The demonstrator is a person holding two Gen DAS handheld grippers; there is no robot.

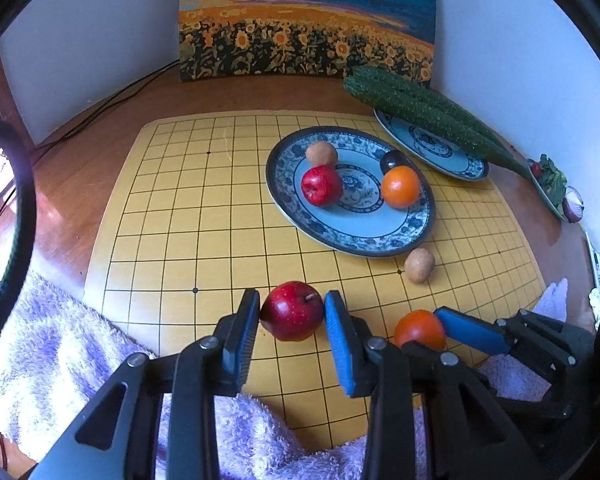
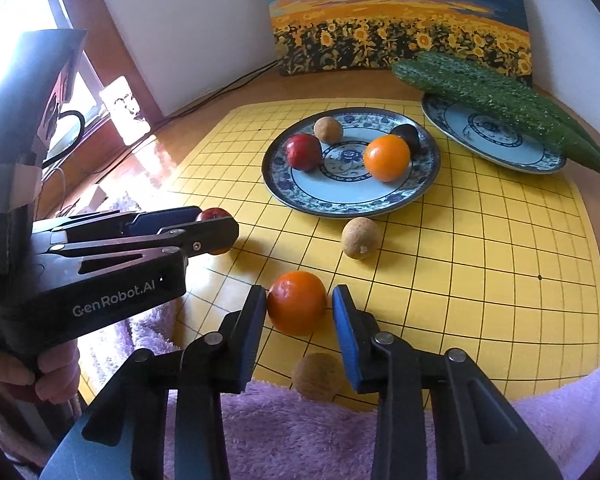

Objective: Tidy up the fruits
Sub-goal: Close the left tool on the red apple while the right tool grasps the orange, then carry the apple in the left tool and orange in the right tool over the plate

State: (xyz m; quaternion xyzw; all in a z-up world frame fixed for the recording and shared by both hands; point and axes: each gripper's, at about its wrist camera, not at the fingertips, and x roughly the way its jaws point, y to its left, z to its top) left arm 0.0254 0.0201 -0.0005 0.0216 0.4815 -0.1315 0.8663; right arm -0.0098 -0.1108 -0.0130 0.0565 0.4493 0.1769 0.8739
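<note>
- purple fluffy towel (image 2: 300,440) lies nearest the cam, along the near edge of the yellow grid board (image 1: 204,216) on the desk (image 1: 72,184).
- left gripper (image 1: 292,314) clenched on a red apple (image 1: 291,311); both pads press its sides, apple low over the board's near edge.
- right gripper (image 2: 300,304) around an orange (image 2: 297,302): left pad touches it, right pad looks a hair off, hard to tell w/ the fisheye.
- small tan round fruit (image 2: 317,376) sits under the right fingers at the board/towel edge.
- another tan fruit (image 2: 360,237) on the board just in front of the near plate (image 2: 324,200).
- near plate, blue-patterned, holds a 2nd red apple (image 2: 304,152), 2nd orange (image 2: 387,157), a tan fruit (image 2: 328,129) and a dark fruit (image 2: 407,136).
- far plate (image 2: 500,148) to the right carries two cucumbers (image 2: 492,92) lying across it, ends overhanging.
- sunflower painting (image 2: 400,20) leans on the wall behind.
- person's hand (image 2: 48,376) grips the left tool's handle.
</note>
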